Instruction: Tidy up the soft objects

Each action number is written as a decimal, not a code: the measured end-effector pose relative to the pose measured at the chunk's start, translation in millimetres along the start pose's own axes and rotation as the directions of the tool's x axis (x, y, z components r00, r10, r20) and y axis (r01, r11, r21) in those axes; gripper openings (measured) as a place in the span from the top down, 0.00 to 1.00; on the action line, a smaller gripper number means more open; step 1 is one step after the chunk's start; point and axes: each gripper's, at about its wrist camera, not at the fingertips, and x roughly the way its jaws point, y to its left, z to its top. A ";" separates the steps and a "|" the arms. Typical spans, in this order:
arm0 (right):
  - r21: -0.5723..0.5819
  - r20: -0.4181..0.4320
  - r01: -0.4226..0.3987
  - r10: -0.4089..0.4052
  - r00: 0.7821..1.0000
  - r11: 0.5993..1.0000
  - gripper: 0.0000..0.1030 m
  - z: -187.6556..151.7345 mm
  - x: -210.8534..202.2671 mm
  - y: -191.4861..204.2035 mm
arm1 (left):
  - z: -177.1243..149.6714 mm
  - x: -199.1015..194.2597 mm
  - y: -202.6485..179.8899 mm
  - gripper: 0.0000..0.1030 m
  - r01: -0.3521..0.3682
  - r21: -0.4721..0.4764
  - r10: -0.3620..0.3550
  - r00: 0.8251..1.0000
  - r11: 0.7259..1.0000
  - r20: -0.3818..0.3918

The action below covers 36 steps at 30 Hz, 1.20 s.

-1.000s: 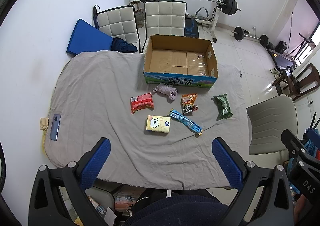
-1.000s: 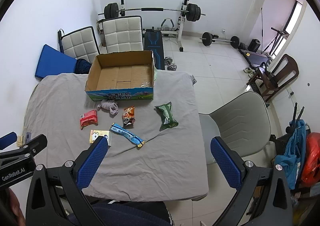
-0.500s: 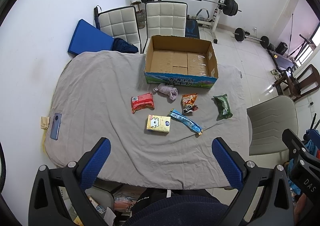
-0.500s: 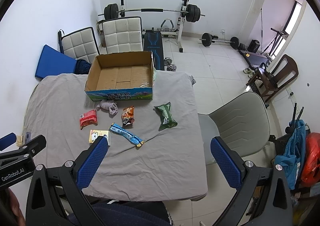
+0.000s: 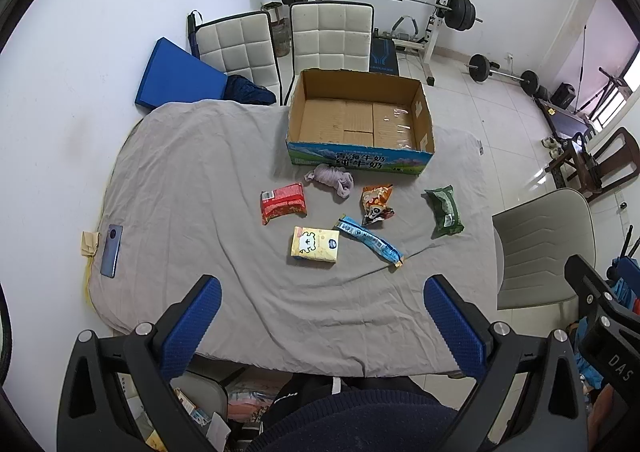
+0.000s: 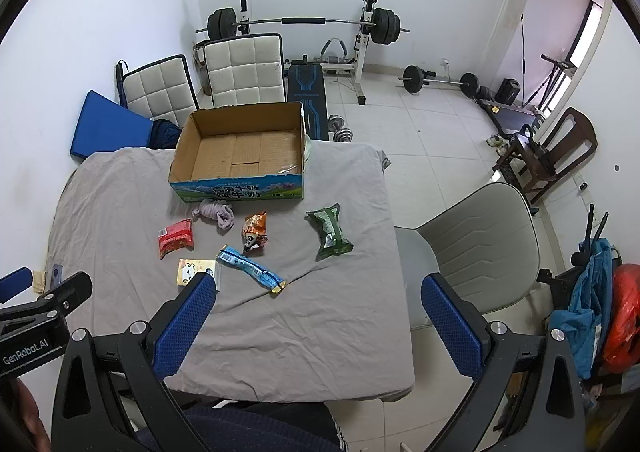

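Observation:
An open, empty cardboard box stands at the far side of a grey-covered table. In front of it lie a bundled purple cloth, a red packet, an orange snack bag, a green packet, a blue bar wrapper and a yellow tissue pack. My left gripper is open and empty, high above the table's near edge. My right gripper is open and empty, over the table's near right side.
A phone lies at the table's left edge. A beige chair stands right of the table. Two white padded chairs and a blue mat stand behind it. A barbell rack is at the far wall.
Both views have drifted very slightly; the objects on the table have not moved and both grippers stay open.

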 end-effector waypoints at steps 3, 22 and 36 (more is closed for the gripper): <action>-0.002 0.001 -0.003 0.003 1.000 1.000 0.00 -0.2 -0.9 -0.1 | -0.9 -0.8 0.0 0.00 -0.001 -0.001 0.001 1.000 1.000 0.002; 0.017 -0.050 -0.044 0.044 0.998 0.999 0.00 13.2 60.1 -7.3 | 19.2 48.8 11.9 0.00 -0.028 -0.101 0.028 1.000 0.995 -0.002; -0.161 -0.320 -0.016 -0.036 0.947 0.987 0.00 18.7 342.6 51.1 | 11.2 308.1 75.1 0.00 -0.029 -0.500 -0.210 0.885 0.866 -0.416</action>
